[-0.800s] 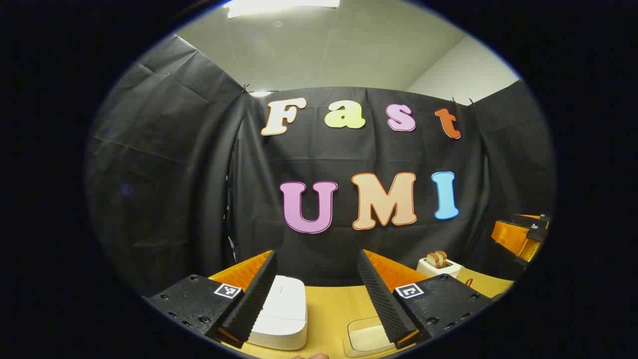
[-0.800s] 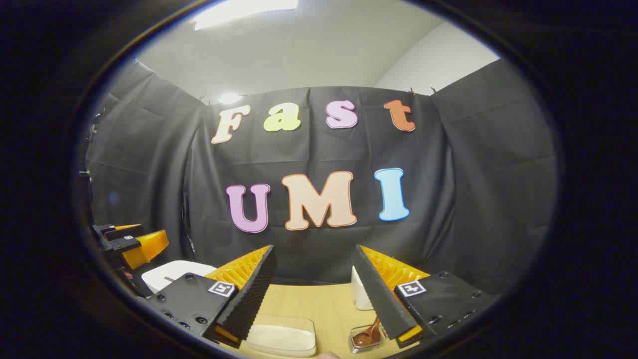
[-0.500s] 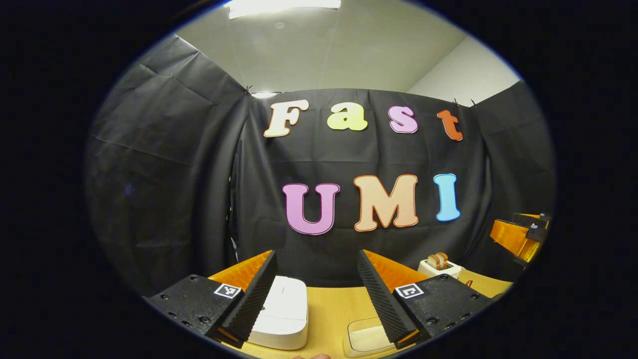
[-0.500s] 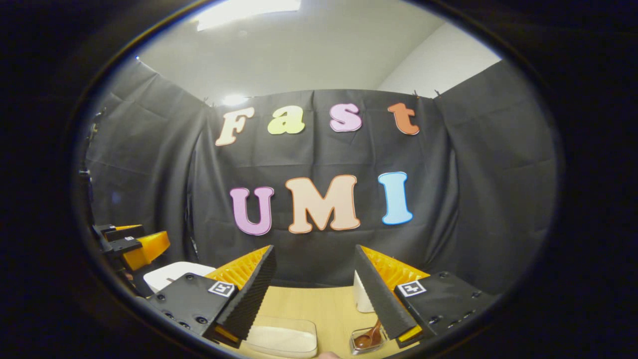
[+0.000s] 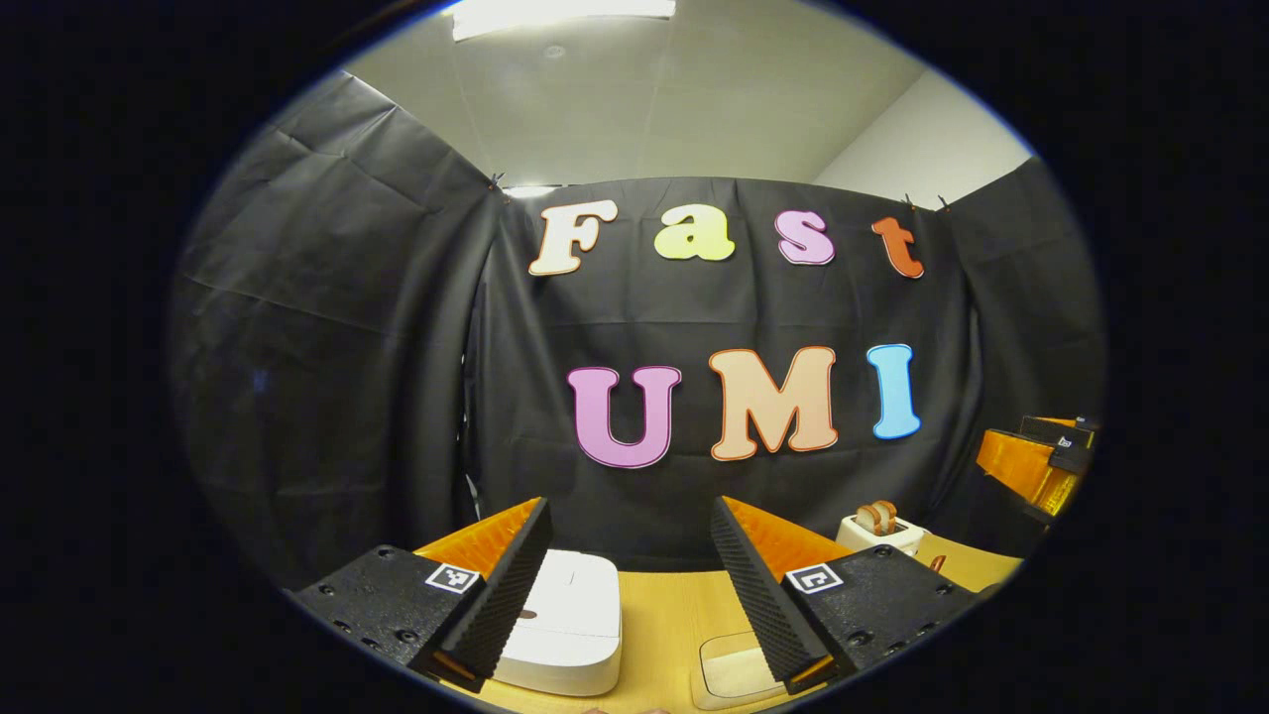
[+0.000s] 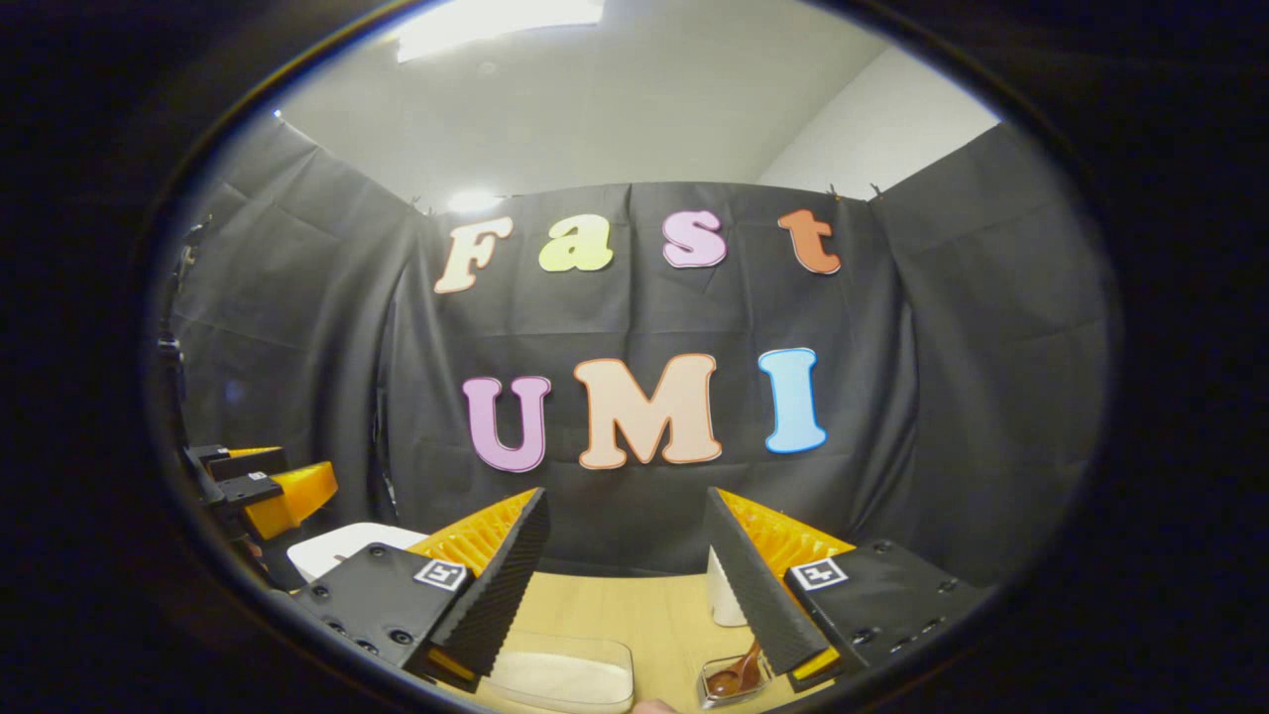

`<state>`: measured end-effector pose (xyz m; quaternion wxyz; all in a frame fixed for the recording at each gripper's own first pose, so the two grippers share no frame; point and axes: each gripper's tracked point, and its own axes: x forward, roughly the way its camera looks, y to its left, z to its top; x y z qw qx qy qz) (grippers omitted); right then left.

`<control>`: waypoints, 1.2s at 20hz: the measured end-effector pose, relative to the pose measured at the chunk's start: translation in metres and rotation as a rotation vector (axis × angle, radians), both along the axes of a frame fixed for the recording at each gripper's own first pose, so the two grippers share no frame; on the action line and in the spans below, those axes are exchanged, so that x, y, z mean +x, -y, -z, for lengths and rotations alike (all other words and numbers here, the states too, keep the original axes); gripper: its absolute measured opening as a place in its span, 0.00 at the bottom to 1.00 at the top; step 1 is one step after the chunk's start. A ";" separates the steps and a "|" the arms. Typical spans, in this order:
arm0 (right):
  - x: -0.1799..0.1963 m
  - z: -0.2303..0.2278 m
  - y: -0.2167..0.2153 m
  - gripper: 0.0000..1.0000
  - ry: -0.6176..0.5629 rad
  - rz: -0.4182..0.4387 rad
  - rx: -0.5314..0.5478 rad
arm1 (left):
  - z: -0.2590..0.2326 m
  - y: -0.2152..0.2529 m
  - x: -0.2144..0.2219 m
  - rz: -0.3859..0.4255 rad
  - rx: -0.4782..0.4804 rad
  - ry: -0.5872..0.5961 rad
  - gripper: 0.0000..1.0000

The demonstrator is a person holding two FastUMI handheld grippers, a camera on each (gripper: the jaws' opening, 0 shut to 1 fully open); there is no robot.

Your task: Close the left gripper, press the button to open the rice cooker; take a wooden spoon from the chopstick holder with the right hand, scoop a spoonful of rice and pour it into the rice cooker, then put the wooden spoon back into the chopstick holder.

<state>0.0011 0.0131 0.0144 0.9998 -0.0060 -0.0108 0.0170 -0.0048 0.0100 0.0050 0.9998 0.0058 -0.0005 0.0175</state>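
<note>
Both tongs hang wide open above a wooden table (image 5: 659, 620), gripping nothing: the left gripper (image 5: 630, 585) frames the white rice cooker (image 5: 570, 620), lid down, at its 7 o'clock, with a clear rice tub (image 5: 729, 669) at 5 o'clock. The right gripper (image 6: 627, 580) has the rice tub at 7 o'clock and the wooden spoon (image 6: 739, 674) in its clear holder (image 6: 716, 684) at 5 o'clock. A toaster (image 5: 877, 531) sits toward 3 o'clock in the left gripper view.
</note>
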 end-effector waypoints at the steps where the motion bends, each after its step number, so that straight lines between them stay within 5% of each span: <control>1: 0.000 0.000 -0.001 1.00 0.000 -0.002 0.000 | -0.001 -0.002 -0.001 -0.004 0.004 0.001 0.94; 14: 0.004 -0.001 -0.010 0.99 -0.006 -0.021 -0.005 | 0.000 -0.024 -0.005 -0.048 0.016 -0.001 0.94; 17: 0.004 -0.002 -0.009 0.99 0.006 -0.017 -0.012 | 0.001 -0.032 -0.006 -0.061 0.019 0.000 0.72; 21: 0.005 0.002 -0.004 0.99 -0.001 -0.008 -0.002 | 0.008 -0.043 -0.003 -0.066 0.022 -0.019 0.15; 24: 0.006 0.006 -0.003 0.99 -0.012 -0.004 -0.006 | 0.015 -0.058 -0.003 -0.069 0.024 -0.029 0.05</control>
